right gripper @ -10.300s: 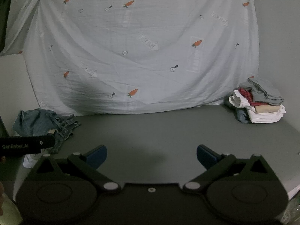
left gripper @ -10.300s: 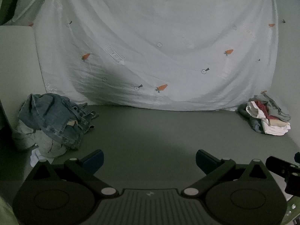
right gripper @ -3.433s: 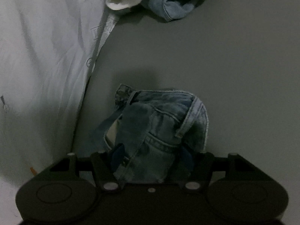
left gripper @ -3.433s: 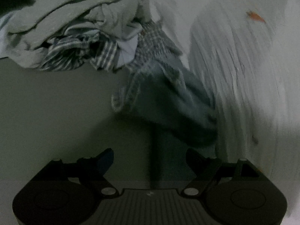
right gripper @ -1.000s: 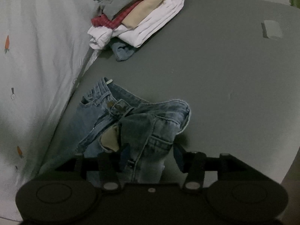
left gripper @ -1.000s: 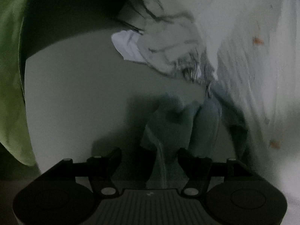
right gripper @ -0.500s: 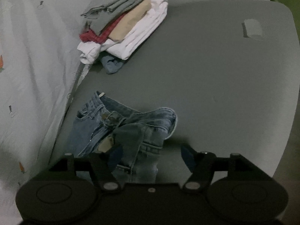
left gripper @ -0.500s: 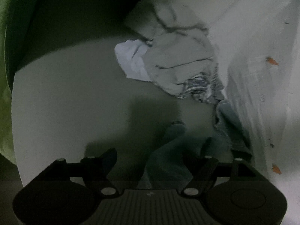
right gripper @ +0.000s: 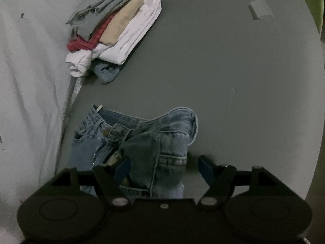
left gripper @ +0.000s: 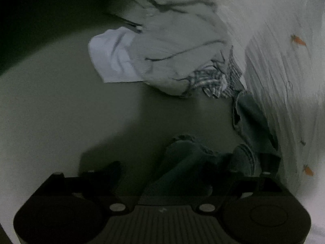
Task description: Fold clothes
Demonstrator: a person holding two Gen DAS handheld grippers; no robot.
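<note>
Both grippers [left gripper: 191, 168] [right gripper: 164, 165] spread over crumpled jeans [right gripper: 142, 138] beside the table [right gripper: 233, 71] edge

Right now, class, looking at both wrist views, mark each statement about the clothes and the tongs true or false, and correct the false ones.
1. The blue denim jeans lie crumpled on the grey table. True.
2. The right tongs are clamped shut on the jeans. False: their fingers stand apart, open over the denim.
3. The folded stack of clothes has a grey garment on top. True.
4. The folded stack sits on top of the jeans. False: it lies apart from them, further along the table by the white carrot-print sheet.
5. The left tongs are open, with dark denim between the fingers. True.
6. The unfolded pile of pale clothes has a checked garment. True.
</note>
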